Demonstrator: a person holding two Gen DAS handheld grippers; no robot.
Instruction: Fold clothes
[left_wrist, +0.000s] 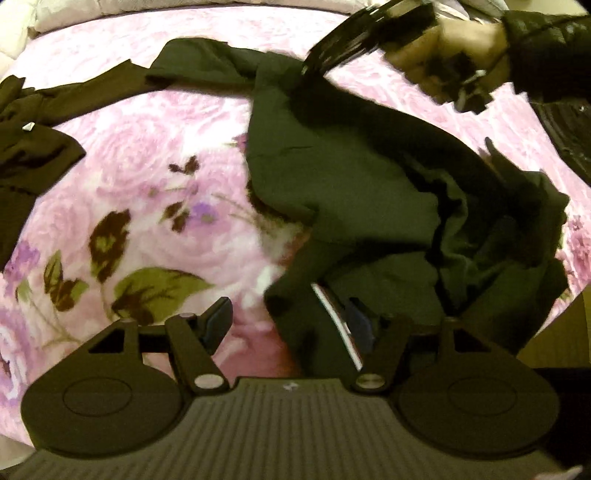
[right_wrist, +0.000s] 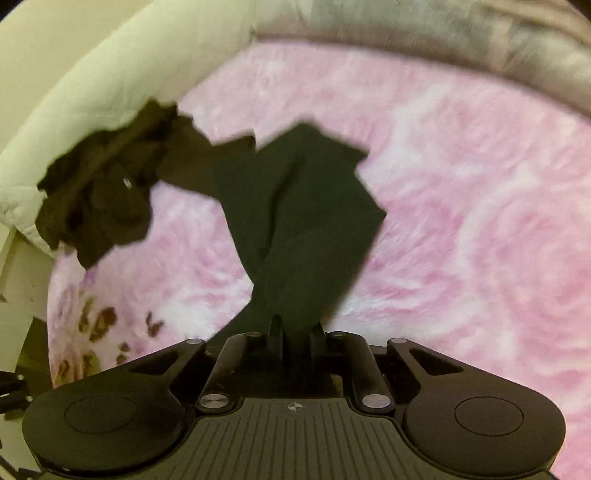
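Observation:
A dark green garment (left_wrist: 332, 177) lies crumpled on the pink floral blanket (left_wrist: 155, 155), running from the far centre to the near right. My left gripper (left_wrist: 291, 325) is open low over its near edge; cloth and a white label (left_wrist: 334, 317) sit against the right finger (left_wrist: 362, 325). Blurred at the top right, my right gripper (left_wrist: 310, 68), held by a hand (left_wrist: 469, 37), pinches the garment's far part. In the right wrist view that gripper (right_wrist: 295, 326) is shut on the green cloth (right_wrist: 303, 206), which stretches away from its fingers.
A brown garment (left_wrist: 29, 147) lies bunched at the left of the bed, also visible as a brown heap (right_wrist: 103, 192). A cream quilt (right_wrist: 92, 74) and a grey-brown blanket (right_wrist: 480, 44) border the bed's far side. A black jacket sleeve (left_wrist: 546, 48) is at the top right.

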